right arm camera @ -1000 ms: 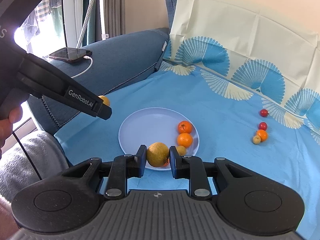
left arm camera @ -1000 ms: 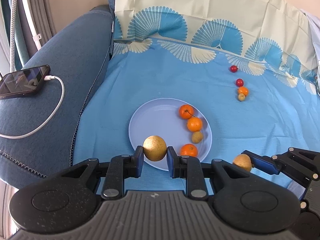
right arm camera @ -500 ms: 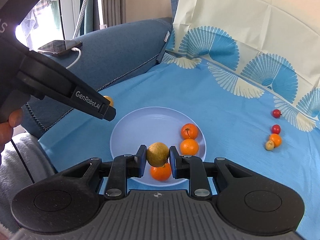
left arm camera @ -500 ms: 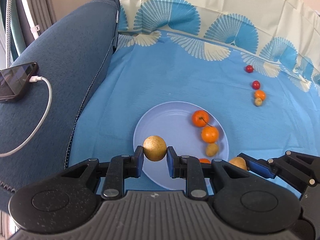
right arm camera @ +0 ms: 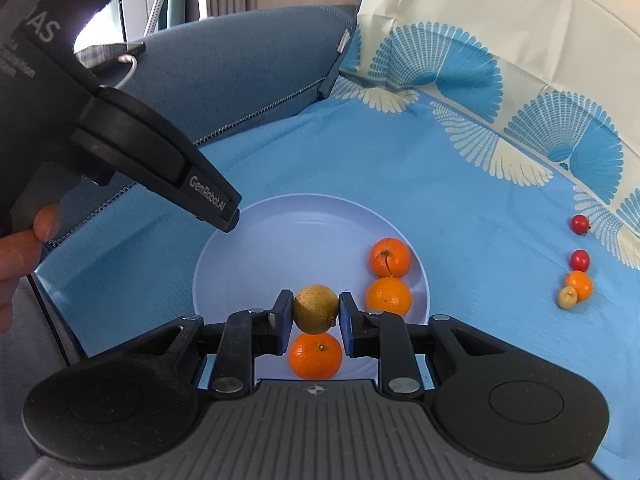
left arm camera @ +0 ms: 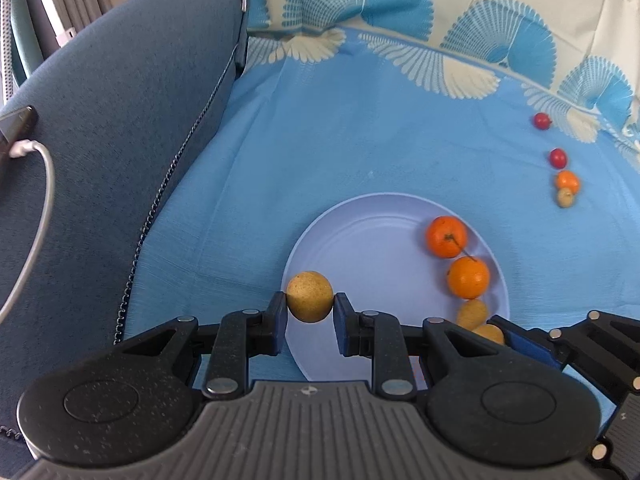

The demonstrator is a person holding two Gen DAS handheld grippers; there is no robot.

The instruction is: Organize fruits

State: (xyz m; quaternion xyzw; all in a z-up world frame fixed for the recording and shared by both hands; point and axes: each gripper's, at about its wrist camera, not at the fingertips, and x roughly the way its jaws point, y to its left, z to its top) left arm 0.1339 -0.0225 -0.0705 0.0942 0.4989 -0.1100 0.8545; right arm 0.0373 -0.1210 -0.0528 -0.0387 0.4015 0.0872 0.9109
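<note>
My left gripper (left arm camera: 310,305) is shut on a round yellow-brown fruit (left arm camera: 310,294), held over the near left rim of the pale blue plate (left arm camera: 360,240). My right gripper (right arm camera: 316,312) is shut on a yellow-green fruit (right arm camera: 315,304), just above an orange (right arm camera: 316,356) on the plate (right arm camera: 280,240). Two more oranges (right arm camera: 389,257) (right arm camera: 389,296) lie along the plate's right side. In the left wrist view a small yellow fruit (left arm camera: 472,314) lies next to them, and the right gripper's fingers (left arm camera: 520,340) reach in from the lower right.
On the blue cloth (left arm camera: 360,140) to the right lie two red fruits (left arm camera: 542,121) (left arm camera: 557,157), a small orange (left arm camera: 567,182) and a small yellow fruit (left arm camera: 565,197). A dark blue sofa arm (left arm camera: 100,160) with a phone and white cable (left arm camera: 44,184) rises on the left. A hand (right arm camera: 24,240) grips the left gripper.
Both grippers have moved forward and down over the plate, each still holding its fruit. The plate and oranges look nearer, and the phone has slid to the picture's edge.
</note>
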